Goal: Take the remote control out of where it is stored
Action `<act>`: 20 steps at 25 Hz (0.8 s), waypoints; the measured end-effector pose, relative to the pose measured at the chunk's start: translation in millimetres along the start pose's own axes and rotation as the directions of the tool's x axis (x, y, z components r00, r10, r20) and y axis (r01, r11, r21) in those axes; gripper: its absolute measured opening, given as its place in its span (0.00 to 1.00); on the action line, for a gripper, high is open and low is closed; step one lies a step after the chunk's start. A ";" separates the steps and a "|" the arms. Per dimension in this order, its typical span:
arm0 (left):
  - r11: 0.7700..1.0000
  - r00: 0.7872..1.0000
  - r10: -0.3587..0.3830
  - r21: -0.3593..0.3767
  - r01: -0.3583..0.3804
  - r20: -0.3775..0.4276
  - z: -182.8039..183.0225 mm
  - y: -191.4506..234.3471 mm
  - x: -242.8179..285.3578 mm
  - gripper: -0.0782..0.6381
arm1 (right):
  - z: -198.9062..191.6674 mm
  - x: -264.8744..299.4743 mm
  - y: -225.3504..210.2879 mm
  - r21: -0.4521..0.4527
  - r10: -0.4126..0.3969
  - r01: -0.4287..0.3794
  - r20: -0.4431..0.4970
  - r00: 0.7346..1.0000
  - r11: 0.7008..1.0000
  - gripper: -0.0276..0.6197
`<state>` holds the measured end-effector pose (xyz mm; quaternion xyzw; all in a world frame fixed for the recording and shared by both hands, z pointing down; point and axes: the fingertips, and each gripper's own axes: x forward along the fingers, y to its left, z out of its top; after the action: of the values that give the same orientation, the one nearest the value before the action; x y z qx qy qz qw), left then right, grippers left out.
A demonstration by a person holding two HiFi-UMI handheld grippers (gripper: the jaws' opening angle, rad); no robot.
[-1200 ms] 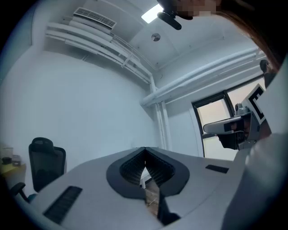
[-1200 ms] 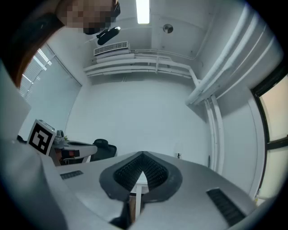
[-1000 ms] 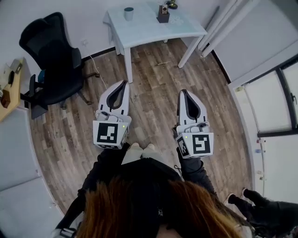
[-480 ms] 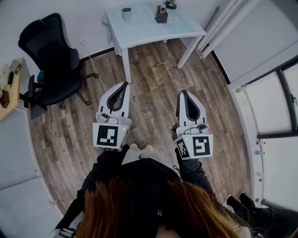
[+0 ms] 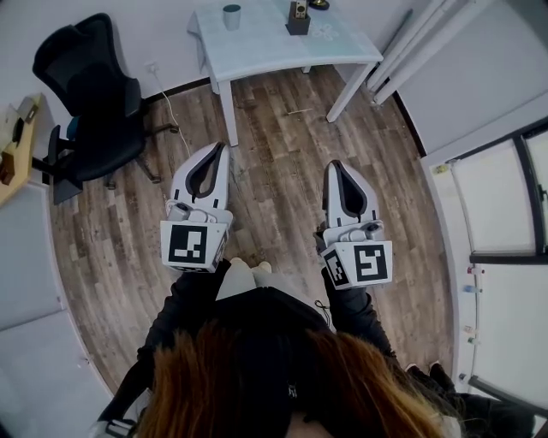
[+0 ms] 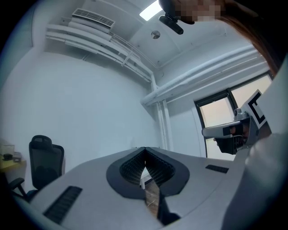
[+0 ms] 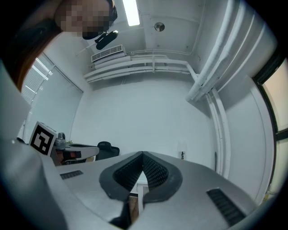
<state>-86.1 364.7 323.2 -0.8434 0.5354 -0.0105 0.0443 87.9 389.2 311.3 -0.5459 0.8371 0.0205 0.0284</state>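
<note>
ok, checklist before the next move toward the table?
1. Left tongs empty: ok, jaws together, nothing between them.
2. Right tongs empty: ok, jaws together, nothing between them.
3. Remote spotted: cannot tell; a dark holder on the table holds something too small to name.
4. Table in reach: not ok, it lies well ahead of both tongs.
5. Way ahead: ok, the chair sits off to the left of the line to the table.
6. Tongs open for a grasp: not ok, both shut.
</note>
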 end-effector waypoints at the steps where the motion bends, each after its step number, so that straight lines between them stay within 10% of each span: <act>1: 1.000 1.000 0.004 0.001 -0.004 -0.002 -0.6 -1.1 0.8 0.11 | -1.4 -0.2 -2.7 0.003 0.004 -0.004 -0.003 1.000 1.000 0.06; 20: 0.999 0.999 -0.034 -0.005 0.034 -0.005 -14.9 36.5 67.5 0.11 | -16.8 68.8 -14.7 0.016 -0.006 0.006 -0.030 1.000 1.000 0.06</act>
<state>-91.2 287.3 332.9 -0.8525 0.5211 -0.0123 0.0406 73.3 319.4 323.2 -0.5483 0.8360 0.0056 0.0201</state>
